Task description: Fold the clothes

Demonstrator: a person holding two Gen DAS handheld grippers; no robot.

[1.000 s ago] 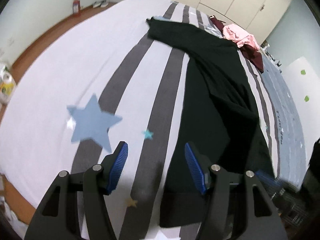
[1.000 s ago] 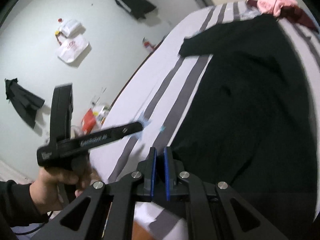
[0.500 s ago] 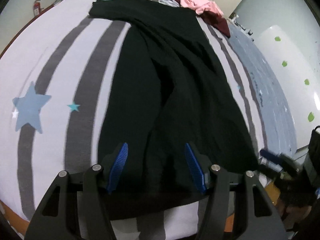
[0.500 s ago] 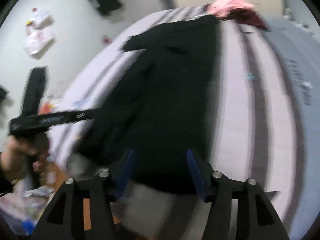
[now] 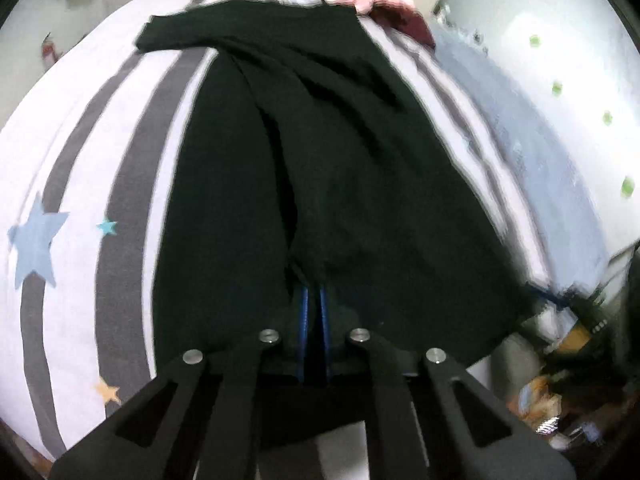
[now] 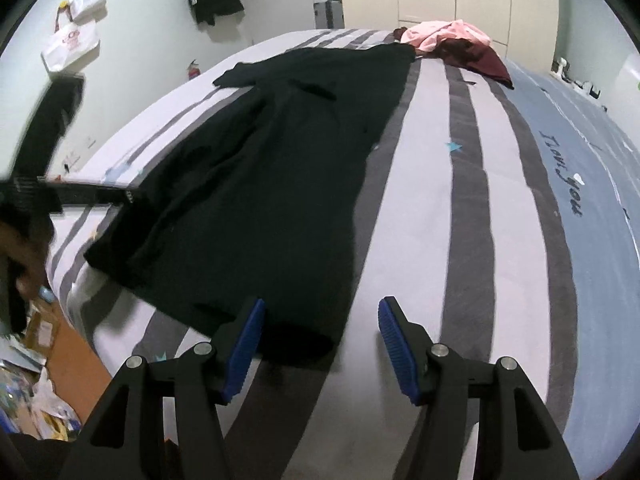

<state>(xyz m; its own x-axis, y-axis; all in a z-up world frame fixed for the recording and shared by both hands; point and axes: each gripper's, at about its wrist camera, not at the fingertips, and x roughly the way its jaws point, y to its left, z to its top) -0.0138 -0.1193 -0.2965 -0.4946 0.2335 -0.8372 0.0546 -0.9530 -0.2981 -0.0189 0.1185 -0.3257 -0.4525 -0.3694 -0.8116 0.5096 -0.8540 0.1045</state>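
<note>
Left wrist view: a black garment point(image 5: 320, 168) lies lengthwise and wrinkled on the striped bed point(image 5: 80, 184), one sleeve reaching out sideways at its far end. The left hand-held gripper point(image 5: 314, 300) has its blue pads pressed together, pinching a fold at the garment's near hem; half a second earlier those pads stood spread over the same hem. Right wrist view: the right hand-held gripper point(image 6: 320, 332) has its jaws spread, just opened from nearly shut, and hovers at the garment's near right corner; cloth lies between the pads point(image 6: 246, 344) but is not pressed. Beyond the garment's far end lie pink clothes point(image 6: 444, 34) and a maroon piece point(image 6: 480, 58). No containers hold anything.
</note>
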